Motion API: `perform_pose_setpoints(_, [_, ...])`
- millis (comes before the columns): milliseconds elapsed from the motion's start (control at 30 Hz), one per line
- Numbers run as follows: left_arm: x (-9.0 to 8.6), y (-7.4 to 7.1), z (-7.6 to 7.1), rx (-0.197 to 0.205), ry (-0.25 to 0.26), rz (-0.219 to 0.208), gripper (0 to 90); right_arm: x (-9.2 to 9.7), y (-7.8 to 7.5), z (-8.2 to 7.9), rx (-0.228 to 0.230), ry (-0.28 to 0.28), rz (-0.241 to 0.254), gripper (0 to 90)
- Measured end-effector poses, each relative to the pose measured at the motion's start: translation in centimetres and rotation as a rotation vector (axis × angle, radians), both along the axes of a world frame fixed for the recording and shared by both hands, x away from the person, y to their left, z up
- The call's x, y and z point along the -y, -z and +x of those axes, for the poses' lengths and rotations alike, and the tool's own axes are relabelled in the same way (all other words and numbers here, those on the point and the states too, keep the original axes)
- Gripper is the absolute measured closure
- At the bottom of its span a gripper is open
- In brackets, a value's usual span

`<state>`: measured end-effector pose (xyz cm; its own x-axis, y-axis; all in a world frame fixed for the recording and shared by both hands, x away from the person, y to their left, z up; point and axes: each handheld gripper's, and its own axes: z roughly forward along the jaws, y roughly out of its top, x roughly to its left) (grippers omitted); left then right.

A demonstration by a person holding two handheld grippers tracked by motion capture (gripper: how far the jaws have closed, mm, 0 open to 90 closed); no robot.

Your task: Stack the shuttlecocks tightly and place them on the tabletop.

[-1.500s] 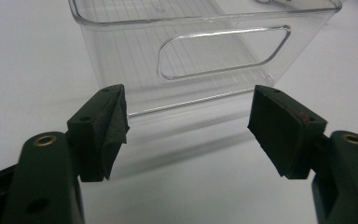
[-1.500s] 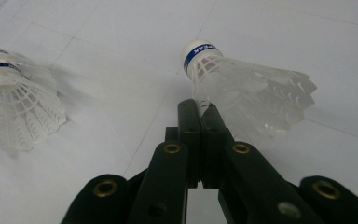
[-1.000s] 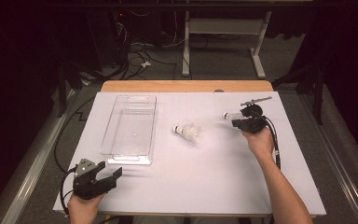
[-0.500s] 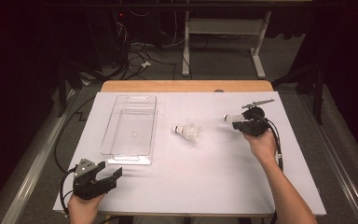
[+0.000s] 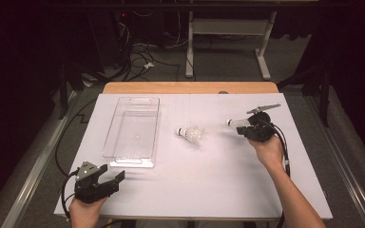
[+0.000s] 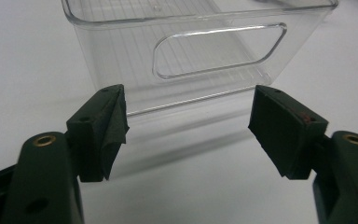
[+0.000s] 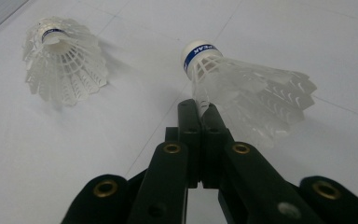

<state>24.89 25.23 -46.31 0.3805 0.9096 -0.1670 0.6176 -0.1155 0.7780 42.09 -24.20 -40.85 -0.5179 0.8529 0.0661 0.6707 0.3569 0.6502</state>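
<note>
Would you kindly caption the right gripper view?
Right gripper pinching a shuttlecock, another shuttlecock lying beyond.

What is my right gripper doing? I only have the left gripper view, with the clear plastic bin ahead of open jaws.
Observer: The right gripper is shut on a white feathered shuttlecock, pinching the skirt's edge just behind the cork.
Operator: Is it lifted?
Observer: From the high view I cannot tell; it sits at the right of the white table.
Operator: Any other shuttlecock?
Observer: Yes, a second white shuttlecock lies on the table between the clear plastic bin and the right gripper.
Operator: Anything in the bin?
Observer: Nothing that I can make out in the high view.
</note>
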Motion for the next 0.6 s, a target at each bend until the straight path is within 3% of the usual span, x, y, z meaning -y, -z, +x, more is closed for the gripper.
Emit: perform_pose_setpoints(600, [0.0, 0.0, 0.0, 0.0, -0.001, -0.001, 28.8, 0.2, 0.3, -1.4, 0.002, -0.025, 0.016, 90.0])
